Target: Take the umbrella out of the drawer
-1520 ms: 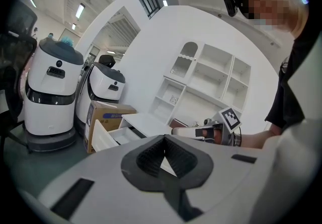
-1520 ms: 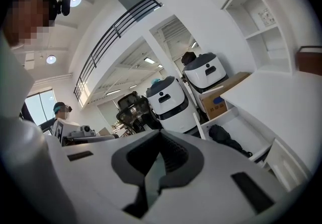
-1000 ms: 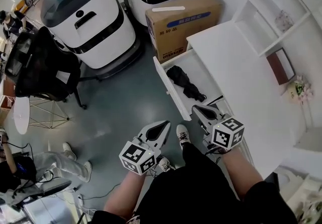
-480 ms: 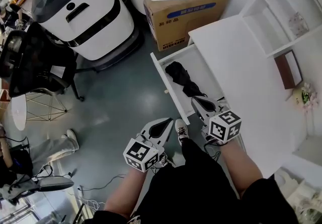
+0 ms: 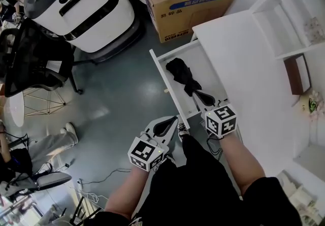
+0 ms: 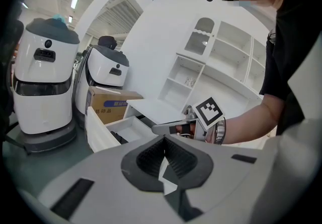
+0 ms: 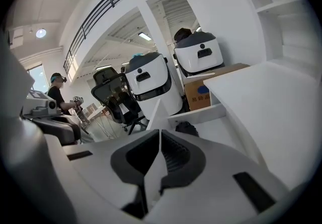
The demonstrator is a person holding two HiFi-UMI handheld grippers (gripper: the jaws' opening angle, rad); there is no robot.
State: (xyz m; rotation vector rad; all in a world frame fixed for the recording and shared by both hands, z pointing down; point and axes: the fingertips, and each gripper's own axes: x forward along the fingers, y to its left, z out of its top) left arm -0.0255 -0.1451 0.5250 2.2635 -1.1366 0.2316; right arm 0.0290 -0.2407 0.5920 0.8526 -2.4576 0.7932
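Observation:
The black folded umbrella (image 5: 180, 72) lies in the far half of the open white drawer (image 5: 165, 85), which sticks out from under the white desk (image 5: 244, 67). My right gripper (image 5: 195, 93) is shut and empty, its tip over the drawer's near end, just short of the umbrella. In the right gripper view the umbrella (image 7: 187, 128) shows past the shut right gripper (image 7: 160, 131). My left gripper (image 5: 174, 118) is shut and empty, outside the drawer by its front panel's near end. The left gripper view shows the left gripper (image 6: 164, 138), the drawer (image 6: 98, 130) and the right gripper (image 6: 166, 128).
A cardboard box (image 5: 188, 1) stands on the floor beyond the drawer. Two white machines (image 5: 81, 6) and a black office chair (image 5: 30, 57) stand to the left. White shelves (image 5: 294, 11) rise at the desk's right. A person's legs (image 5: 45, 143) show at far left.
Both grippers have sunk and moved forward toward the drawer. The right gripper's tip now reaches over the drawer's near end, closer to the umbrella. Both stay shut.

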